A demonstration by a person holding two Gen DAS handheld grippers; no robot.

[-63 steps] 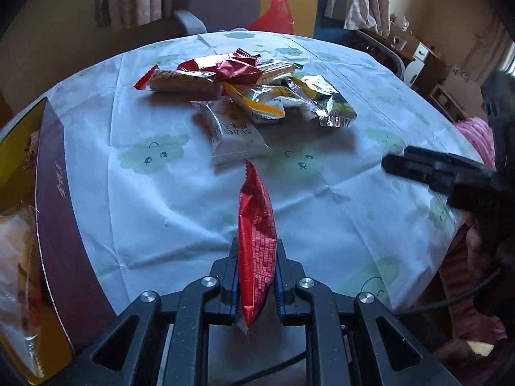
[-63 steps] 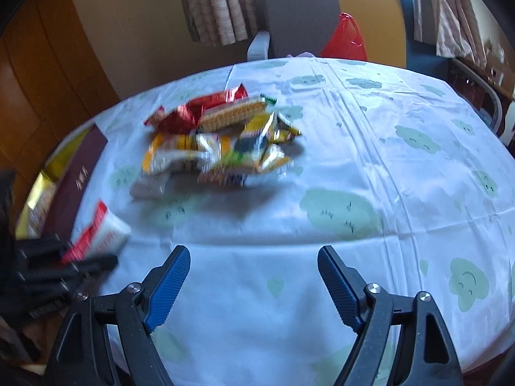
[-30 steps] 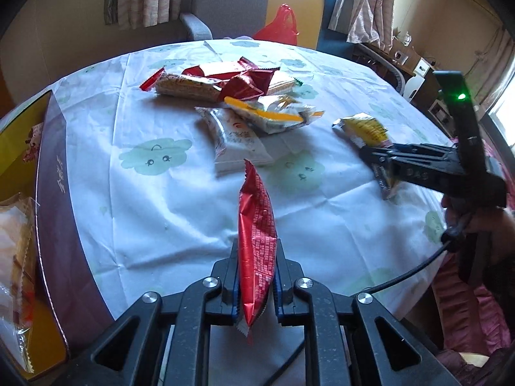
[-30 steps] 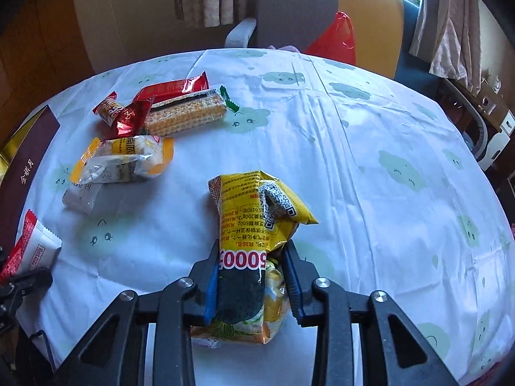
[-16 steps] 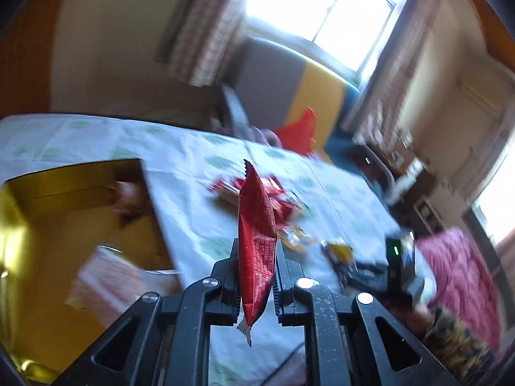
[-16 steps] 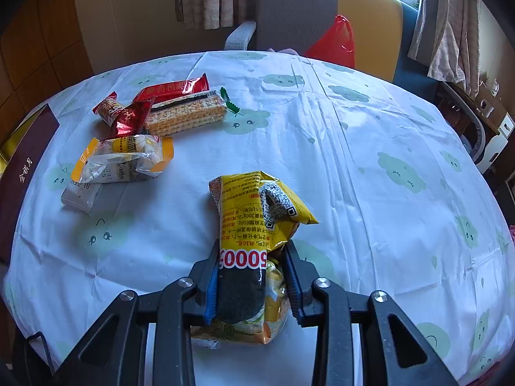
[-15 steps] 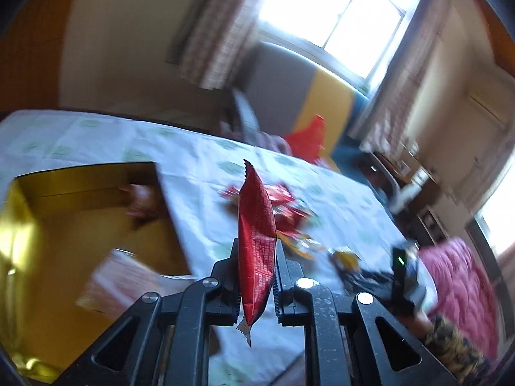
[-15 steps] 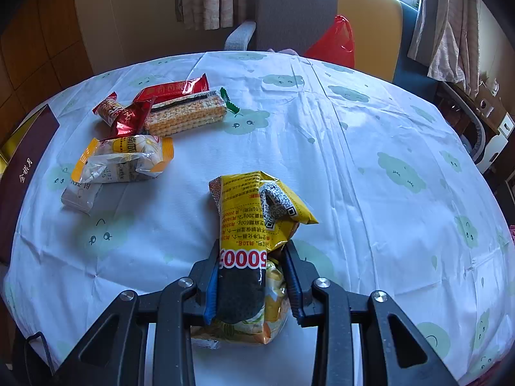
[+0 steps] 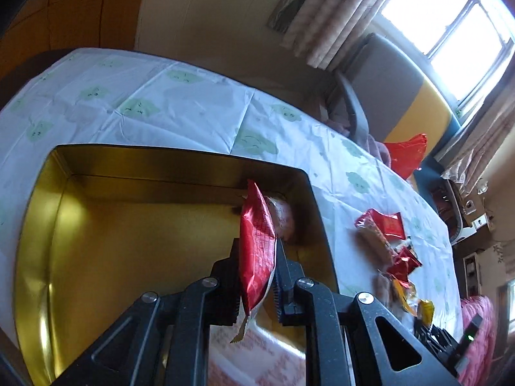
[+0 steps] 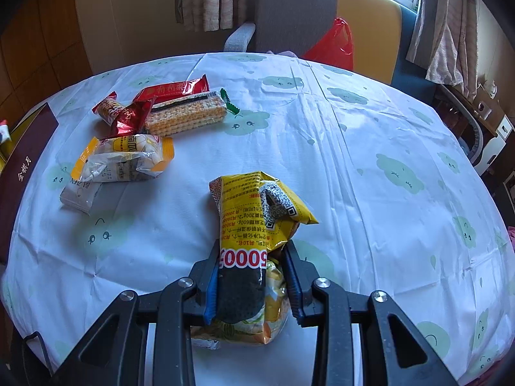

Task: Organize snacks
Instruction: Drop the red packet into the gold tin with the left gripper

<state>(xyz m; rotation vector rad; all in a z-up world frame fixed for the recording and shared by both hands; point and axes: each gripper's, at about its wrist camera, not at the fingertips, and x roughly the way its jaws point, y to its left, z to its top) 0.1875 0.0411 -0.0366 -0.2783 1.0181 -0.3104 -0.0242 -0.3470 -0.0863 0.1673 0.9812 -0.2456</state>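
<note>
A: Report occlusions, largest item first.

B: The table (image 10: 370,148), under a white cloth with green cloud prints, runs out of frame at its near and right edges in the right wrist view. The gold tin box (image 9: 135,225) is cut off at the bottom of the left wrist view; the gripper body covers its near floor. In the right wrist view only its maroon outer wall (image 10: 22,160) shows, at the left edge.

A: Contents of the box?

B: A pale wrapped snack (image 9: 283,218) lies in the far right corner, partly behind the held packet. A white packet with red print (image 9: 264,357) lies below the gripper, mostly hidden; its type cannot be determined.

A: Gripper states?

B: The left gripper (image 9: 257,276) is clamped on a red snack packet (image 9: 257,247), held edge-up above the box interior. The right gripper (image 10: 252,276) is clamped on a yellow snack bag (image 10: 251,225), above the table's near centre; its lower end is hidden between the jaws.

A: Surroundings?

B: Loose snacks lie left of centre: a cracker pack (image 10: 186,115), red packets (image 10: 173,90), an orange-edged clear bag (image 10: 122,159) overlapping a white packet (image 10: 79,196). A grey-and-yellow chair (image 10: 305,13) holding a red bag (image 10: 334,45) stands behind the table.
</note>
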